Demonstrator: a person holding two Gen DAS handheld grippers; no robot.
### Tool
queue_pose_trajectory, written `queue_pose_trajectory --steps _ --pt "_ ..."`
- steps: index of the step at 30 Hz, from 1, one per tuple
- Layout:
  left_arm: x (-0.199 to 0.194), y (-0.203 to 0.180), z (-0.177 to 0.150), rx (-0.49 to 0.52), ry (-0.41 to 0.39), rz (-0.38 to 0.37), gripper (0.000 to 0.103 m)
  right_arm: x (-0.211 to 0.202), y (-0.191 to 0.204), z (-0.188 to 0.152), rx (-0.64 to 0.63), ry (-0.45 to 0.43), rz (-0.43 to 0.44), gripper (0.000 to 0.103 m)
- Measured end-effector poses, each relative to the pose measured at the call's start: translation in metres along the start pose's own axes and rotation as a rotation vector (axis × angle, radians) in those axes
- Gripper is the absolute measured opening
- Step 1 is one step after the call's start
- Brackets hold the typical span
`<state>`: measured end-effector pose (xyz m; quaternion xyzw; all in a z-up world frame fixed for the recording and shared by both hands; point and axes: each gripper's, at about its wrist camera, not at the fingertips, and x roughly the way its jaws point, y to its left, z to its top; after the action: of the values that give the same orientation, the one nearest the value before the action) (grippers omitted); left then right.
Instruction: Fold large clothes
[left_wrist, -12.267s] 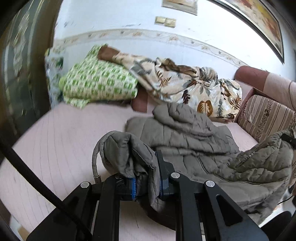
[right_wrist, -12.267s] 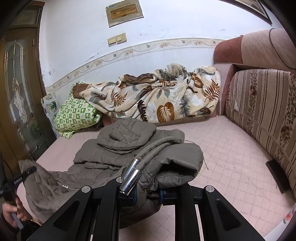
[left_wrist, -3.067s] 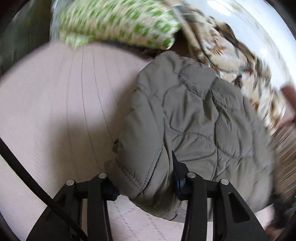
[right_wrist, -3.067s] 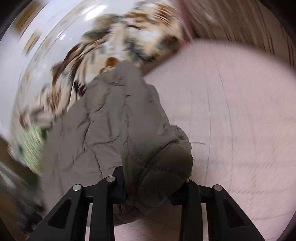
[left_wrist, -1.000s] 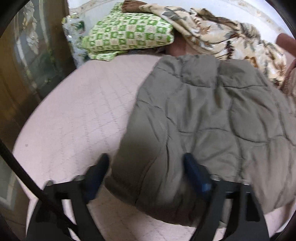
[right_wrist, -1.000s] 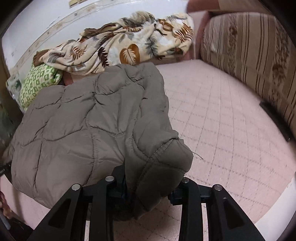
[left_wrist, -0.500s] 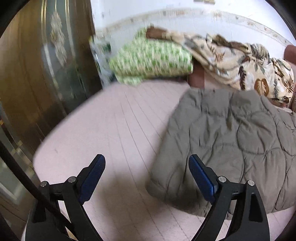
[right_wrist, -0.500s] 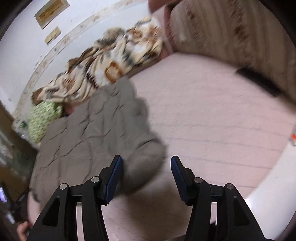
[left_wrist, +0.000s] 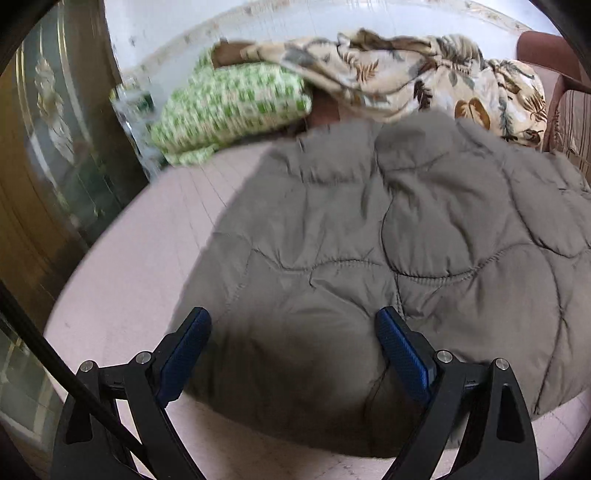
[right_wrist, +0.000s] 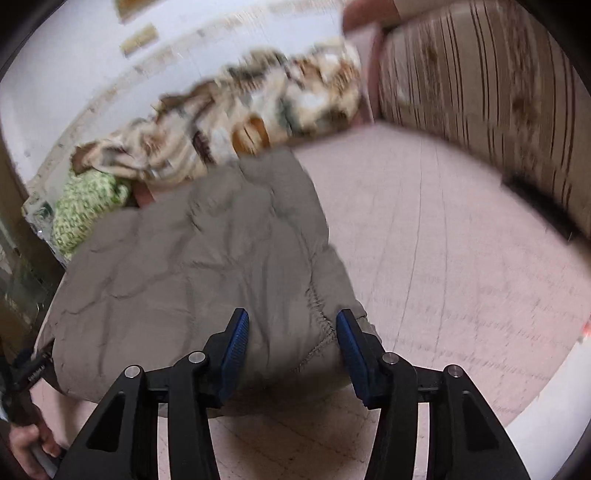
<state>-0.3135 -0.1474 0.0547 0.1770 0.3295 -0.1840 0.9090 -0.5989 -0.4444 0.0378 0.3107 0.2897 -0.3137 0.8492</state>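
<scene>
On the pink bed, folded jacket; left gripper spread wide over its near edge, right gripper half-open, just narrowing, astride the corner, nothing gripped.

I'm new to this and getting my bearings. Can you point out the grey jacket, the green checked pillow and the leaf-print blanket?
grey jacket (left_wrist: 406, 229): left wrist view, quilted top surface.
green checked pillow (left_wrist: 229, 103): left wrist view, middle of its face.
leaf-print blanket (left_wrist: 424, 77): left wrist view, crumpled middle.
</scene>
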Motion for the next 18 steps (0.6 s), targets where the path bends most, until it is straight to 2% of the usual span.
queue_pose_trajectory --steps 3,6,8,11,12,13,18 --pt "0.0 0.003 0.002 -0.022 0.006 -0.015 0.095 0.014 -0.016 -0.005 0.078 0.055 0.037 0.054" --pt "-0.012 0.007 0.004 -0.051 -0.026 -0.018 0.095 0.005 -0.015 -0.003 0.071 0.032 0.028 0.054" --pt "-0.026 0.009 0.008 -0.053 -0.082 0.001 0.095 -0.014 -0.012 -0.001 0.061 -0.045 0.0 0.054" --pt "-0.042 0.005 0.018 -0.041 -0.169 0.031 0.095 -0.046 0.008 0.006 -0.04 -0.223 -0.085 0.054" --pt "-0.043 0.0 0.022 -0.03 -0.179 0.028 0.095 -0.054 0.02 0.009 -0.088 -0.274 -0.091 0.054" --pt "-0.043 -0.007 0.025 -0.019 -0.179 0.014 0.095 -0.055 0.029 0.011 -0.12 -0.287 -0.084 0.056" --pt "-0.03 -0.041 0.029 0.019 -0.123 -0.047 0.095 -0.022 0.09 0.014 -0.267 -0.194 0.014 0.057"
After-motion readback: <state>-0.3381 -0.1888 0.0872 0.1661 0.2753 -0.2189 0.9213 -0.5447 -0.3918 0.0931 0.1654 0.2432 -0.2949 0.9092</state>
